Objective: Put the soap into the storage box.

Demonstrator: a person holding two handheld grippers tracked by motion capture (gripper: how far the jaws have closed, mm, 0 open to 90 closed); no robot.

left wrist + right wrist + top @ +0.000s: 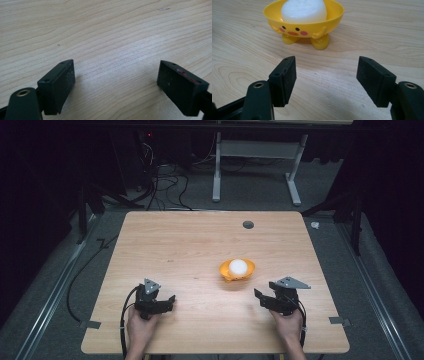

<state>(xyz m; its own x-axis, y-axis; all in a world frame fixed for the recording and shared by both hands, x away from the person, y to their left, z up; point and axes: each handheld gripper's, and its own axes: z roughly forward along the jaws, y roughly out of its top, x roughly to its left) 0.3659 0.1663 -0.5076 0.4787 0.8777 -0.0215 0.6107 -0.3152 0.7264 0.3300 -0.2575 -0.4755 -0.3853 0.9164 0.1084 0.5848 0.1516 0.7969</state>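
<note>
Presently the table (190, 245) carries a yellow bowl (237, 276) slightly right of centre, on the near half of the top. The bowl stands upright on small feet and bears a painted chick face on the side towards the right gripper. A white object (238, 266), rounded, sits inside the bowl and rises a little above its rim.

Left gripper (171, 299): held in the left hand (140, 325) near the front edge, well apart from the bowl, pointing to the right across the table. In the left gripper view (116, 67) its jaws stand wide apart over bare wood, with nothing between them.

Right gripper (259, 296): held in the right hand (289, 322) near the front edge, to the right of the bowl and a little nearer the person, pointing left. In the right gripper view (326, 62) its jaws are parted with a clear gap of bare wood between them, holding nothing. The bowl (303, 23) lies ahead of the jaw tips, near but untouched, with the white object (304, 11) in it. Neither gripper is in contact with the bowl.
</note>
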